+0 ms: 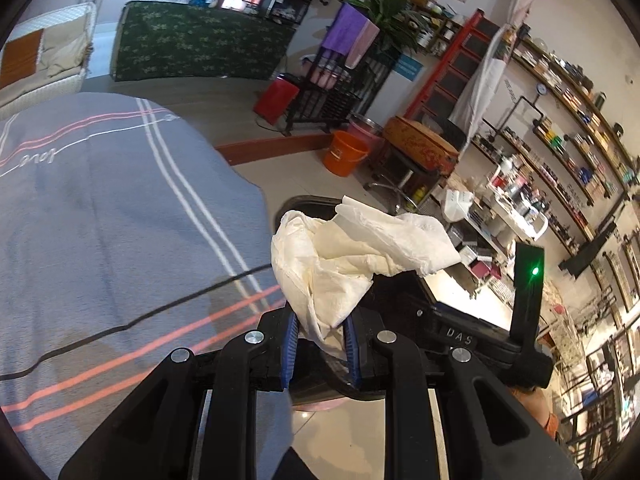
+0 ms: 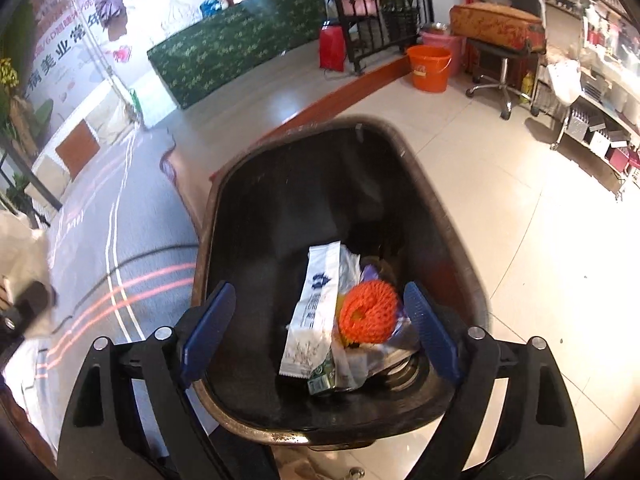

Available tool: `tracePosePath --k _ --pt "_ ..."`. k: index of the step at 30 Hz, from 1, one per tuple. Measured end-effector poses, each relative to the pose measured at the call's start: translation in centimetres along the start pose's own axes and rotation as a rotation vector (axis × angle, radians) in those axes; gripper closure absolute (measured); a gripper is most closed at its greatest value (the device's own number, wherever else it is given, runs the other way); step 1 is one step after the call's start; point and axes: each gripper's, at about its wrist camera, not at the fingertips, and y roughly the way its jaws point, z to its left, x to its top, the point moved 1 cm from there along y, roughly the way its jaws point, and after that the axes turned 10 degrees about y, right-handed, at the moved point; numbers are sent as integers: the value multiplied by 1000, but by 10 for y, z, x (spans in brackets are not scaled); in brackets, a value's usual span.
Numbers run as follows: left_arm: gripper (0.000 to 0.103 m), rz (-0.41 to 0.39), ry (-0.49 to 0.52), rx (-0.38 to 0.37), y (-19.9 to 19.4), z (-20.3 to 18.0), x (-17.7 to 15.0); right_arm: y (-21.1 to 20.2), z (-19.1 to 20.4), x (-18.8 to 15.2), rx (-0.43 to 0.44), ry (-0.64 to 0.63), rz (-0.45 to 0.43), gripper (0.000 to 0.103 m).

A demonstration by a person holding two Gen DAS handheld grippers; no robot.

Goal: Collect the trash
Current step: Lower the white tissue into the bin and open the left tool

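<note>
My left gripper is shut on a crumpled white paper tissue, held up in the air beside the grey striped cloth surface. The other gripper's black body shows just right of the tissue. My right gripper is open and empty, hovering over the black trash bin. Inside the bin lie an orange foam net, a white wrapper and other packaging. The tissue and left gripper show blurred at the left edge of the right wrist view.
An orange bucket and a stool stand on the tiled floor beyond the bin. A red box, a black rack and a green-covered table are farther back. Shelves with goods line the right wall.
</note>
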Motion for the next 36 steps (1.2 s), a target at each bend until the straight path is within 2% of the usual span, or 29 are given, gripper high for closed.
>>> tracePosePath --k 11,15,18,23,25,27,28,30,32,36 --pt "83 127 65 -90 52 -31 0 -42 -19 16 -9 42 -144 15" --pt "83 161 90 -84 66 -37 0 -45 -31 19 -15 71 -168 15" --pt "83 190 116 -86 73 -42 -3 -57 -44 22 -25 119 -237 15" --pt "82 195 170 -70 79 -53 -2 -68 -60 31 -27 177 -285 12" --pt "72 193 187 -58 83 -57 0 -73 -63 32 -27 196 -314 12" --pt "45 187 198 -43 83 -59 0 -78 -65 34 -20 214 -338 12" --pt "40 179 200 -45 82 -60 0 -80 -66 34 -16 222 -349 11" --pt "21 167 212 -48 77 -60 -1 -83 -66 34 -13 233 -372 9" --pt "14 152 215 -36 76 -60 0 -84 -64 36 -15 237 -381 7" --pt "8 141 183 -46 69 -54 0 -87 -61 36 -17 236 -397 7"
